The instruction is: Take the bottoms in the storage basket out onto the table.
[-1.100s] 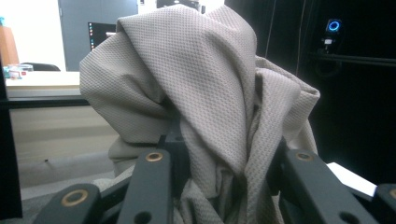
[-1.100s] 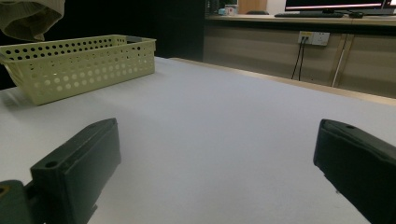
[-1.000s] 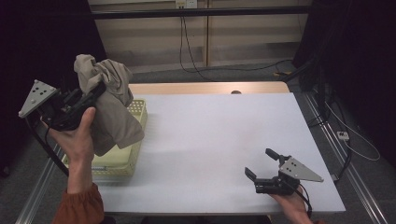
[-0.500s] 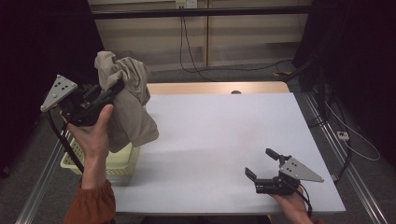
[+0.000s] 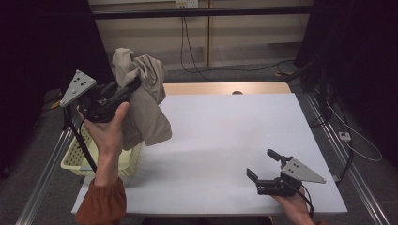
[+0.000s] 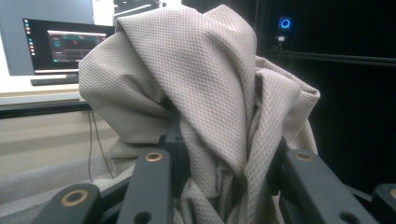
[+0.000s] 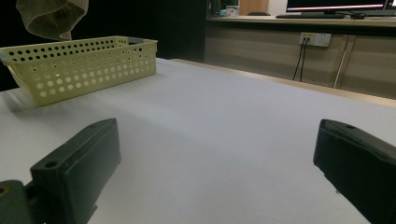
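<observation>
My left hand-held gripper [image 5: 123, 92] clamps the beige cloth [image 5: 143, 105], hanging lengthwise above the yellow basket [image 5: 75, 158]; my right hand-held gripper [image 5: 264, 165] rests agape, empty, across the worktop [image 5: 225, 136].

A white table [image 5: 220, 140] carried the scene, its top pale and matte, with a strip of bare wood along the far edge. A pale yellow perforated basket [image 5: 75, 159] stood directly on it at the near left, partly over the left edge in the high view. In the right gripper view the basket [image 7: 88, 65] sat well to the far left on the table [image 7: 224, 135], its walls pierced by rows of round holes, casting a soft shadow on the surface beside it.
</observation>
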The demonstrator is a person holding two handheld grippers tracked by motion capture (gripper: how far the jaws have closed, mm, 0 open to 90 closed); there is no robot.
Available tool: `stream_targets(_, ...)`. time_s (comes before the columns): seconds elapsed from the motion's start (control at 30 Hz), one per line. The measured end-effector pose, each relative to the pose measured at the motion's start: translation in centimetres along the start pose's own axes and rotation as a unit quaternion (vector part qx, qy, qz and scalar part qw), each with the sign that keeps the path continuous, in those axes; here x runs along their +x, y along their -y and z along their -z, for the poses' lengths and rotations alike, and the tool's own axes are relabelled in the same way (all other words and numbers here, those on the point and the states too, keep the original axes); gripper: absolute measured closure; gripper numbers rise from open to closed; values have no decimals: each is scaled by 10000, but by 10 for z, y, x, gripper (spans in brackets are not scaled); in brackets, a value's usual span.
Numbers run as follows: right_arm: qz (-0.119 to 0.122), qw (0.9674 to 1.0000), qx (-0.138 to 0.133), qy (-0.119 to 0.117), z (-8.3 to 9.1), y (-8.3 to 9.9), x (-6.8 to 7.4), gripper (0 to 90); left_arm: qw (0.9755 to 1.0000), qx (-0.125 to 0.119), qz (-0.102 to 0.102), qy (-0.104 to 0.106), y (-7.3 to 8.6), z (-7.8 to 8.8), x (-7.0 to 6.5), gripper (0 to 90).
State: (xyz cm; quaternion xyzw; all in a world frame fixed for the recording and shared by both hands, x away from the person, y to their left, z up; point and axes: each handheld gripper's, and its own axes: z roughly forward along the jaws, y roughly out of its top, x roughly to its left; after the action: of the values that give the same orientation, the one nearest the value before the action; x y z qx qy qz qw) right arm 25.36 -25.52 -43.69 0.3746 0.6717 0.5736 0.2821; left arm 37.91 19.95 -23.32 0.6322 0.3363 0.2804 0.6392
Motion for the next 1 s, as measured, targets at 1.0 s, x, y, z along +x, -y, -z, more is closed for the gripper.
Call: stream_targets(1.0,30,10000,1,-16,0,0,1,4,9994,45,23,352,7,-29,-23,657)
